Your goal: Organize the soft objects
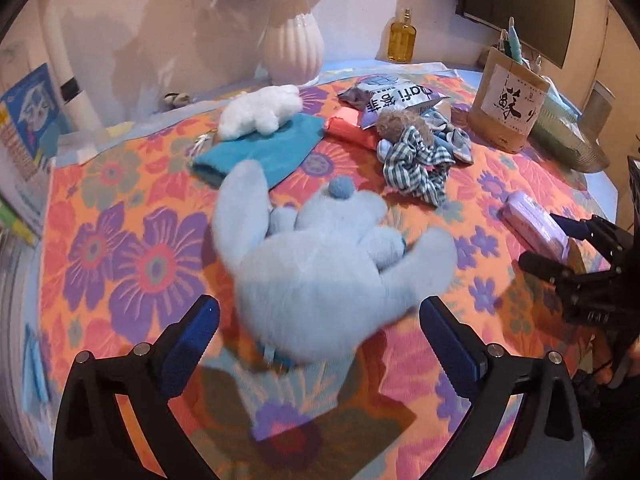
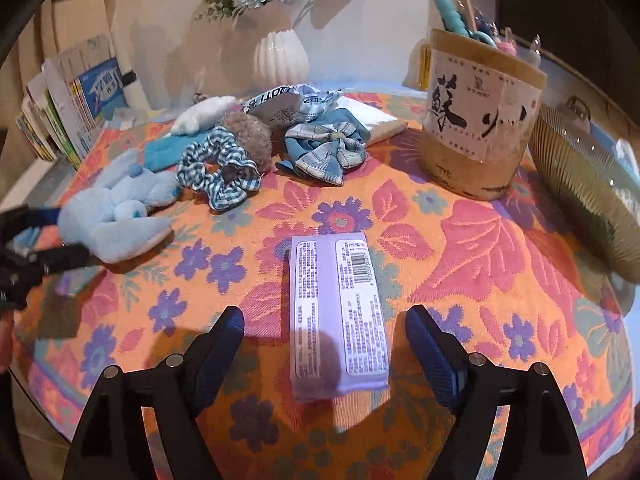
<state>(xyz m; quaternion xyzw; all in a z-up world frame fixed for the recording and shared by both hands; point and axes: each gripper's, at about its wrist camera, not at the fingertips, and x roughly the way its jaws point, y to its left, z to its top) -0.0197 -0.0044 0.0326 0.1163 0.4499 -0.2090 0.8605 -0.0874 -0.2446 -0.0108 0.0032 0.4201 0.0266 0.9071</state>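
A tabletop covered by a floral cloth (image 2: 460, 240) in orange, pink and purple holds a scatter of soft things. The left hand-held gripper (image 1: 320, 320) stands released, its blue pads spread wide on either side of a pale blue plush rabbit (image 1: 320, 256) that lies on the cloth; the pads do not press on it. The right hand-held gripper (image 2: 324, 332) is also released, its fingers apart on both sides of a lilac tissue pack (image 2: 340, 312) lying flat, without touching it. Farther back lie a checked scrunchie (image 2: 220, 172), a blue plaid bow (image 2: 328, 152), a teal cloth (image 1: 260, 152) with a white plush (image 1: 260, 110) resting on it, and a snack bag (image 1: 400, 104). A brown labelled container (image 2: 480, 120) stands at the right, and a white ribbed vase (image 2: 280, 58) at the back.
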